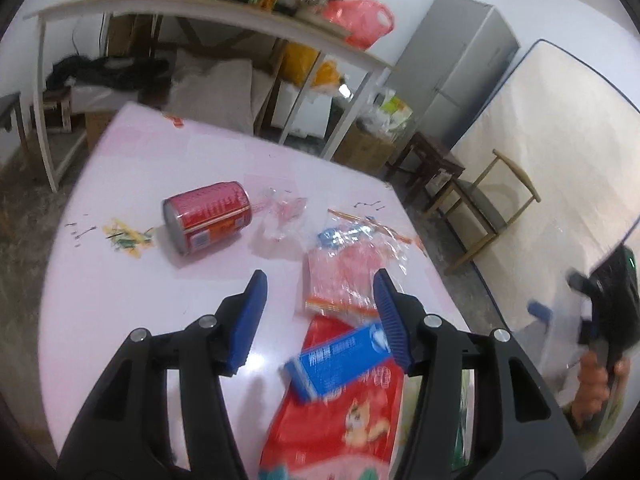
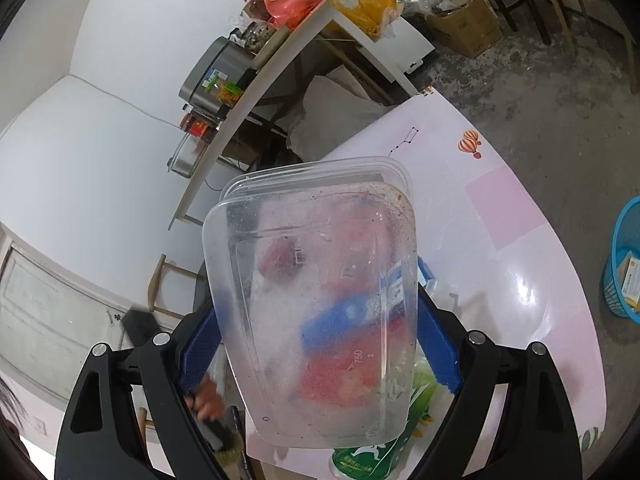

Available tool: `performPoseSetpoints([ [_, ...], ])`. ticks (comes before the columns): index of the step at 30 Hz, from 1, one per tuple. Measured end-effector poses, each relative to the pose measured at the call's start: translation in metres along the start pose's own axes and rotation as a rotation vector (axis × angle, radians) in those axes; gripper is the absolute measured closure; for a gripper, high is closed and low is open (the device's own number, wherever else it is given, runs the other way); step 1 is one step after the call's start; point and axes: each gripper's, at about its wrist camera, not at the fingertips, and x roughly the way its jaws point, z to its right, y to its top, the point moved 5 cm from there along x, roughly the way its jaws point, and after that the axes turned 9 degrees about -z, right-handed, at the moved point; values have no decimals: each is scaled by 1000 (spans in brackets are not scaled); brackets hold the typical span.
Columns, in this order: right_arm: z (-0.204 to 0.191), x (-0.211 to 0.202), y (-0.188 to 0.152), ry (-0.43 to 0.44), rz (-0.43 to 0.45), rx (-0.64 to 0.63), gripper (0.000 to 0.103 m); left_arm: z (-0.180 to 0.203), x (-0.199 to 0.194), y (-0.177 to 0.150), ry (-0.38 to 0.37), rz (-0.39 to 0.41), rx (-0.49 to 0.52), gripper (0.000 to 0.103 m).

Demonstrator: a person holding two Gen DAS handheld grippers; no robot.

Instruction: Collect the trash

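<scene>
The right gripper holds a clear plastic container above the pink table, its blue pads wide apart and pressed against the box's two long sides. The box is tilted with its moulded base toward the right wrist camera; the walls are smeared and speckled with brown residue, and whether anything lies inside cannot be told – the red and blue shapes seen through the plastic look like the litter on the table behind it. A green and white packet shows under its lower edge.

The left gripper hangs over the table with its jaws spread and nothing between them. Below it lie a blue packet on top of a red printed bag, then a crinkled clear wrapper with orange print. Farther off a red can lies on its side, with a scrap of clear film beside it and yellow bits near its end.

On the floor past the table edge stands a blue mesh bin – a yellowish box sits inside it
</scene>
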Motion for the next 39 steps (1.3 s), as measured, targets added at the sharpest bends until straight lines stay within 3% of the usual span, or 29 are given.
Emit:
performPoseSetpoints([
  [5, 14, 3, 6, 1, 0, 20, 18, -24, 61, 34, -87, -119, -185, 53],
  [10, 33, 5, 9, 4, 2, 65, 18, -40, 115, 49, -58, -206, -327, 54],
  [18, 47, 14, 20, -1, -5, 102, 18, -56, 154, 53, -23, -229, -518, 60],
  [25, 52, 17, 21, 10, -11, 120, 18, -72, 171, 42, -33, -217, -678, 83],
  [31, 60, 15, 22, 5, -4, 135, 18, -78, 168, 39, -53, -169, -701, 99],
  [39, 65, 15, 18, -1, 0, 146, 18, -60, 154, 55, -72, -77, -632, 103],
])
